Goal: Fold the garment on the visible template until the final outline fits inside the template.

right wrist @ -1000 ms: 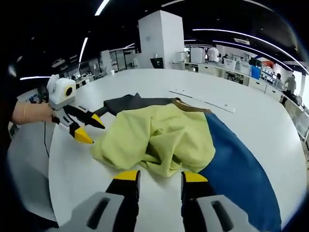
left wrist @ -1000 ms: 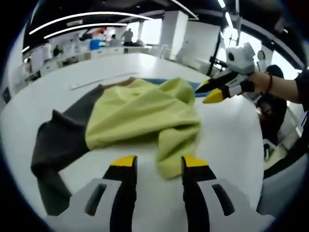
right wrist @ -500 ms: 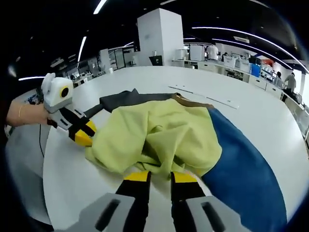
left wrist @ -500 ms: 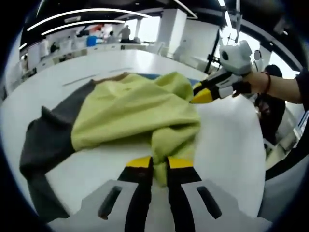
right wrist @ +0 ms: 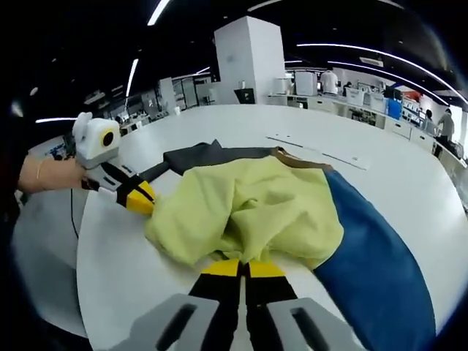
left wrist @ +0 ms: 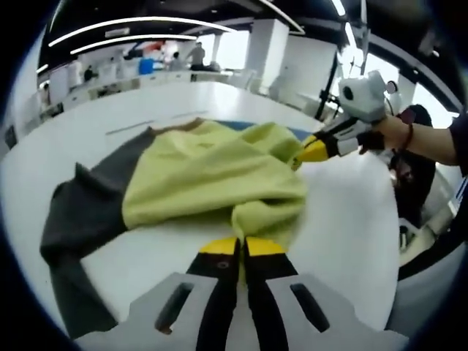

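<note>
Garment (left wrist: 212, 179) | bunched at 12 o'clock of both hand-held grippers | left hand-held gripper (left wrist: 241, 247) and right hand-held gripper (right wrist: 243, 268) apparently pinch yellow hem | blue template (right wrist: 373, 256) at 2 o'clock

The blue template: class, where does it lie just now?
In the right gripper view the blue template lies flat on the white table, right of the right gripper, partly under the yellow-green garment.
</note>
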`<control>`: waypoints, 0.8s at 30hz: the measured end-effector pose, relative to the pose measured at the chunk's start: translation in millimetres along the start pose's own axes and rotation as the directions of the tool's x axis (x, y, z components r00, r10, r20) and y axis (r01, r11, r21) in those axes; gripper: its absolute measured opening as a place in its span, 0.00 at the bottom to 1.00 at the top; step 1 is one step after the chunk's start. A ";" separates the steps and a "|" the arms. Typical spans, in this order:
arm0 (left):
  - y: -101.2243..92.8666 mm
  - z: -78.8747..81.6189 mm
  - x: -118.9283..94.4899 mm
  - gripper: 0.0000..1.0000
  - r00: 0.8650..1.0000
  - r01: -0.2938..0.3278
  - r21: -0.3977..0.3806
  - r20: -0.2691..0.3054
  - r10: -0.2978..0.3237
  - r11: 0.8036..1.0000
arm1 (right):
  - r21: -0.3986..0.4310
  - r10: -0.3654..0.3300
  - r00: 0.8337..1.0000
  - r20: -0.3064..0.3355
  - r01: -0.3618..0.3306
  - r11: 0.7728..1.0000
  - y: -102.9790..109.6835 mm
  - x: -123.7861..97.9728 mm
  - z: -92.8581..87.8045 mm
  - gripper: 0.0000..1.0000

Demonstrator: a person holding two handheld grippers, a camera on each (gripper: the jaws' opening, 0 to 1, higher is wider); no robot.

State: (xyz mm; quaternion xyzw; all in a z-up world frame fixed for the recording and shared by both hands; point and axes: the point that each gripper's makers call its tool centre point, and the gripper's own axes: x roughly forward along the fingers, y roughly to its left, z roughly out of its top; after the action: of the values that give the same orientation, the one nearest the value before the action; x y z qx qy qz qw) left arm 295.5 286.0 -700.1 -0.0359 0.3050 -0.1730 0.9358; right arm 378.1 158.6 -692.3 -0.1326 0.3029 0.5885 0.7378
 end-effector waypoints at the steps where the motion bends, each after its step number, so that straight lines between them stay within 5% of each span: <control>1: 2.3 1.8 -1.9 0.00 1.000 -0.011 0.000 0.005 0.011 1.000 | 0.000 0.016 1.000 0.003 -0.016 1.000 2.9 -1.5 2.5 0.00; 8: 17.7 15.3 -14.9 0.00 0.996 -0.063 -0.006 0.055 0.064 0.998 | -0.055 0.078 0.996 0.052 -0.075 0.996 14.0 -14.1 35.5 0.00; 17: 35.7 12.8 -19.1 0.00 0.993 -0.119 0.001 0.026 0.119 0.993 | -0.067 0.074 0.994 0.077 -0.069 0.995 4.8 -8.4 64.5 0.00; 24: 45.9 17.3 -20.5 0.00 0.988 -0.148 -0.013 0.036 0.148 0.989 | 0.027 0.016 0.994 0.106 -0.019 0.999 -21.2 5.3 82.5 0.00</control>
State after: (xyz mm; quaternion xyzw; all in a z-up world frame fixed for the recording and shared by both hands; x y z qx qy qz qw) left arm 304.0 335.4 -682.6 -0.0211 0.2904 -0.1009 0.9513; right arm 422.9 202.6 -634.5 -0.0883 0.2726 0.5970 0.7494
